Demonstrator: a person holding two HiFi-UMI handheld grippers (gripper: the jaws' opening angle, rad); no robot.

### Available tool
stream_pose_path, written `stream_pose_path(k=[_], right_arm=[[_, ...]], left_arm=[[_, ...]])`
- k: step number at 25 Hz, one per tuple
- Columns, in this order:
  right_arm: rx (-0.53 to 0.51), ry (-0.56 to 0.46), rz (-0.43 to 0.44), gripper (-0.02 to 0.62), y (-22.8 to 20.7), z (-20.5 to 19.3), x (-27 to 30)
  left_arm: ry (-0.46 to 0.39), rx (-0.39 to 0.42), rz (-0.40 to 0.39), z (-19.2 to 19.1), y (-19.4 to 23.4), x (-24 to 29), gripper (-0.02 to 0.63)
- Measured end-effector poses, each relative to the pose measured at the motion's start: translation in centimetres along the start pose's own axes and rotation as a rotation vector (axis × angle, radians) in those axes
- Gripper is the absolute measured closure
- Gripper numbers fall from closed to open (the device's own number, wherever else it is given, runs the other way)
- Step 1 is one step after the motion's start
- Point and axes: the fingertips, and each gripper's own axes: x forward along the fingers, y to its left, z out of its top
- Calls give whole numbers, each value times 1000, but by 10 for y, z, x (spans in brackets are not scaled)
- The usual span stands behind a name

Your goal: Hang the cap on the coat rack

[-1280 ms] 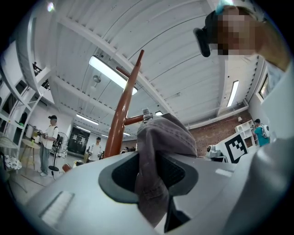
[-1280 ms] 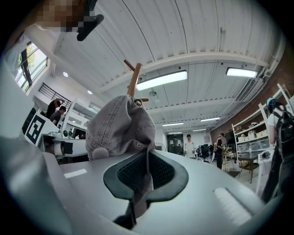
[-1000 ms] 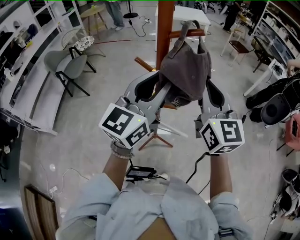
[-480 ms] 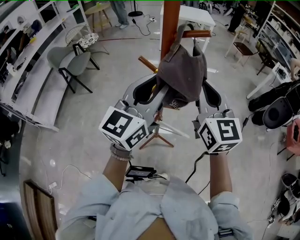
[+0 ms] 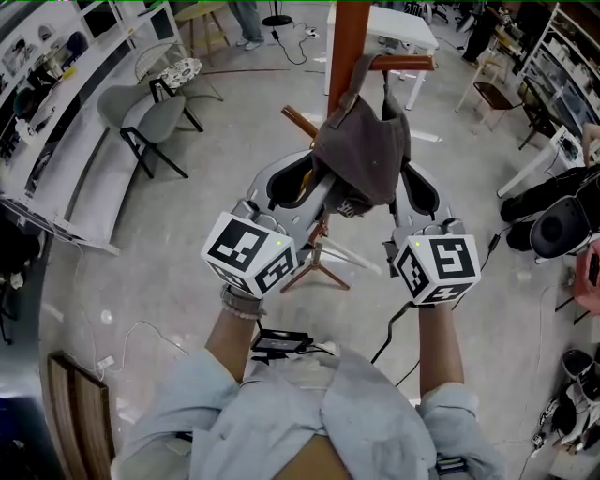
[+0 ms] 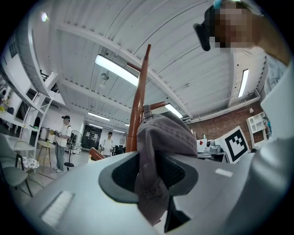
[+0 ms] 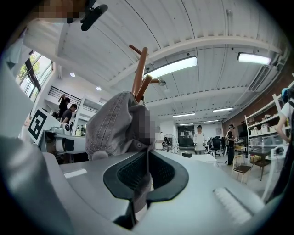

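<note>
**Cap at the rack peg, both claws pinching it**

Floor (image 5: 141, 262): pale concrete, seen from steeply above.

White table (image 5: 403, 28): at the far edge, behind the rack.

Coat rack (image 5: 349, 47): red-brown wooden pole, upright. A short peg (image 5: 412, 64) runs out to the right near the top, and a second peg slants out lower on the left. Splayed feet show on the floor between the grippers.

Grey chair (image 5: 150, 117): black legs, well to the left of the rack.

Cap (image 5: 361, 150): grey-brown cloth, hanging against the front of the pole just under the right-hand peg. Its back strap rises in a loop to that peg, close to the pole, and appears to lie over it. The crown sags down between the two grippers.

Left gripper (image 5: 317, 186): raised under the cap's left side. In its own view the jaws are pressed onto a fold of the cap's cloth.

Right gripper (image 5: 405, 183): raised under the cap's right side. Its jaws are nearly together and pinch a thin edge of the cap.

Black box (image 5: 281, 343): on the floor with a cable, close to the person's chest.
</note>
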Motion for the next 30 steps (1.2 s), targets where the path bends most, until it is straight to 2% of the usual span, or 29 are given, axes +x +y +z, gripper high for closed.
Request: stream_pose_path(k=[6,22,30], right_arm=[[-16,4,-9,580,-1,-4,3],[48,-22,-2,578,-7,1,3],[96,-67,-23,568,-19,12,-12]], left_arm=[[5,-5,1,-4,2,1,485],[-6,-50,-45,-3,2,2,483],[-3,-13,-53,-1,-4,-1,483]])
